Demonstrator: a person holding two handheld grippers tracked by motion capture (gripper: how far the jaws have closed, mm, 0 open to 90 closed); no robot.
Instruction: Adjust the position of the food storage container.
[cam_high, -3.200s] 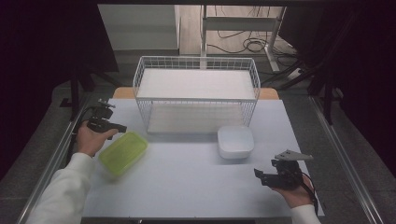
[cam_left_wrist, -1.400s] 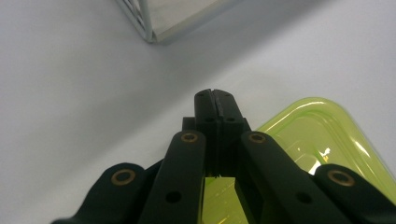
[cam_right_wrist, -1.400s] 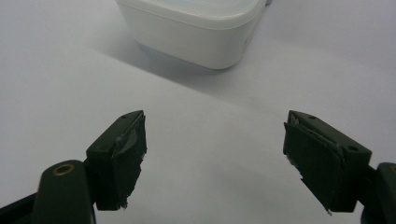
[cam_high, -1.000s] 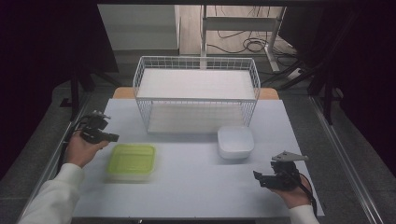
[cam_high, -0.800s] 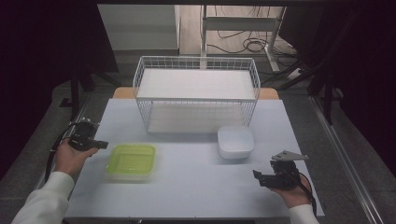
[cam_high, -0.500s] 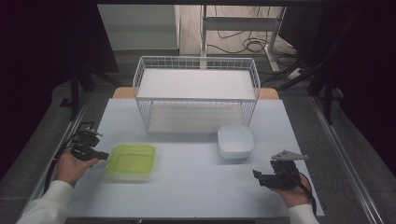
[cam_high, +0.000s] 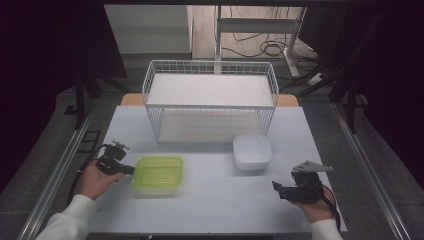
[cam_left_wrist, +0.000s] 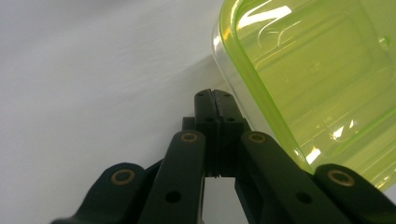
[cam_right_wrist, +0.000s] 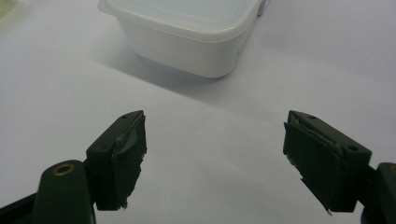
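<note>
A lime-green see-through container (cam_high: 157, 173) lies flat on the white table (cam_high: 215, 210), left of centre. My left gripper (cam_high: 129, 170) sits at its left edge; in the left gripper view the jaws of the left gripper (cam_left_wrist: 215, 93) are pressed together with nothing between them, and the green container (cam_left_wrist: 317, 79) is just to their right. A white lidded container (cam_high: 252, 151) stands right of centre. My right gripper (cam_high: 276, 186) rests near the front right, open and empty, and in the right gripper view the white container (cam_right_wrist: 187, 28) lies ahead of the right gripper (cam_right_wrist: 215, 154).
A white wire basket (cam_high: 210, 100) stands at the back middle of the table, with a white sheet on its floor. Metal rails run along both sides of the table. Bare tabletop lies between the two containers and the front edge.
The green container, held tilted by the left gripper earlier, now lies flat and let go. The left hand has drawn back toward the front left and its jaws are shut. The right gripper stayed still.
</note>
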